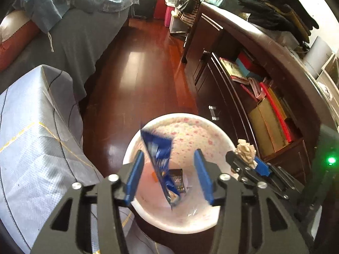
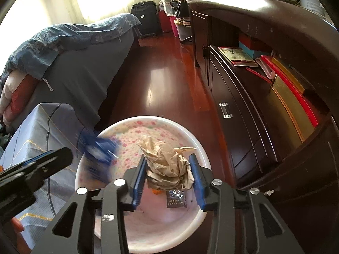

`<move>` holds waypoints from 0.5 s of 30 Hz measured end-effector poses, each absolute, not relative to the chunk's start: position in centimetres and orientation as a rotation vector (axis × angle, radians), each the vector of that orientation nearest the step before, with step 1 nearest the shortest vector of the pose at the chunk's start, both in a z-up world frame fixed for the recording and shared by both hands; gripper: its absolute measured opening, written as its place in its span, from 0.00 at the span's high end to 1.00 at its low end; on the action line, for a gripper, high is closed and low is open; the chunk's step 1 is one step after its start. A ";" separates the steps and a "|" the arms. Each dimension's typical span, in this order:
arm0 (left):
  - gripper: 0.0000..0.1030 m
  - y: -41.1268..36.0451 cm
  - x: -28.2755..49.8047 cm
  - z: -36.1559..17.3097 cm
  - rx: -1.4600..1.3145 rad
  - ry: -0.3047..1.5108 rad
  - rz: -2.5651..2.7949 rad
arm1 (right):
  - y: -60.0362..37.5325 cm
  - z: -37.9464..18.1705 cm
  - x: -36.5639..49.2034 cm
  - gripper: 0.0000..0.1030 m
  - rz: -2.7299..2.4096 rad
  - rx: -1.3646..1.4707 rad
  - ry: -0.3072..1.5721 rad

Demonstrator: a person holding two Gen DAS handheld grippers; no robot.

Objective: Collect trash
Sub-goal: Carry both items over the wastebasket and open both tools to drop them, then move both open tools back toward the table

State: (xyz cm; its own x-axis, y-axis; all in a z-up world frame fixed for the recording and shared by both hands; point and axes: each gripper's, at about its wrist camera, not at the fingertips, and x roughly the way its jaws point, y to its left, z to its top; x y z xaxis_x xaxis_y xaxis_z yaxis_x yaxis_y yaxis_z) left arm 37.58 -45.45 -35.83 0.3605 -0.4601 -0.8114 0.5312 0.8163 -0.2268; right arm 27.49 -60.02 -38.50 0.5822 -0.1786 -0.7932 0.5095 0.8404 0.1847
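Note:
A white bin point(image 1: 180, 116) with a pink-flowered liner stands on the floor right below both grippers. My left gripper point(image 1: 168, 153) is open over it. A blue snack wrapper point(image 1: 159, 148), blurred, hangs loose between its fingers and reaches down into the bin. In the right wrist view the same wrapper point(image 2: 99, 148) is a blue smear at the bin's point(image 2: 148, 119) left rim. My right gripper point(image 2: 167, 157) is over the bin too. A crumpled beige paper point(image 2: 165, 163) fills the gap between its pads. A small dark packet point(image 2: 175, 199) lies on the bin's bottom.
A stool or box under a blue-grey cloth point(image 1: 31, 127) stands against the bin's left side, with a grey-covered bed point(image 1: 74, 42) behind it. A dark wood cabinet point(image 1: 264, 105) with books lines the right. Red wood floor point(image 1: 137, 63) runs back to a black suitcase point(image 1: 146, 0).

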 end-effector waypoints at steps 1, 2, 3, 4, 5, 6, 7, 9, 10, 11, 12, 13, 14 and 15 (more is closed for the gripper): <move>0.44 -45.3 37.5 -35.6 0.078 1.010 -0.640 | -60.1 -38.5 27.5 0.55 -0.417 0.425 0.862; 0.43 -45.3 37.4 -35.3 0.076 0.999 -0.639 | -60.1 -38.5 27.5 0.55 -0.417 0.425 0.860; 0.43 -45.2 37.3 -35.1 0.075 0.992 -0.637 | -60.0 -38.4 27.5 0.51 -0.414 0.424 0.859; 0.43 -45.1 37.2 -34.7 0.071 0.985 -0.641 | -59.9 -38.4 27.5 0.46 -0.409 0.423 0.856; 0.43 -45.0 37.0 -34.5 0.068 0.982 -0.643 | -59.9 -38.3 27.5 0.43 -0.405 0.423 0.853; 0.43 -45.0 36.9 -34.3 0.066 0.978 -0.644 | -59.8 -38.2 27.6 0.36 -0.397 0.419 0.848; 0.42 -44.8 36.8 -34.0 0.063 0.972 -0.644 | -59.6 -38.2 27.7 0.33 -0.395 0.405 0.850; 0.42 -44.2 36.5 -33.3 0.060 0.955 -0.639 | -59.1 -38.0 28.1 0.33 -0.404 0.367 0.859; 0.42 -44.0 36.4 -33.0 0.059 0.949 -0.637 | -58.9 -37.8 28.1 0.31 -0.406 0.355 0.856; 0.42 -43.7 36.3 -32.7 0.057 0.942 -0.633 | -58.7 -37.6 28.1 0.30 -0.405 0.354 0.850; 0.42 -43.3 36.2 -32.4 0.055 0.936 -0.630 | -58.7 -37.5 28.1 0.28 -0.404 0.355 0.847; 0.42 -42.9 36.2 -32.0 0.051 0.929 -0.625 | -58.5 -37.3 28.1 0.27 -0.404 0.354 0.847; 0.42 -42.5 36.2 -31.7 0.046 0.922 -0.619 | -58.5 -37.3 28.1 0.27 -0.404 0.352 0.848; 0.42 -42.2 36.2 -31.5 0.042 0.917 -0.617 | -58.3 -37.1 28.1 0.27 -0.409 0.349 0.851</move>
State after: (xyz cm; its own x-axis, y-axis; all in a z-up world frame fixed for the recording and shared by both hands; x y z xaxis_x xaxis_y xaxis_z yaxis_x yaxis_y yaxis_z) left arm 36.21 -42.16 -31.48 0.4487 -0.4810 -0.7532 0.5162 0.8275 -0.2210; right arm 28.11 -58.30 -37.14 0.5903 -0.2074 -0.7801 0.4800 0.8672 0.1327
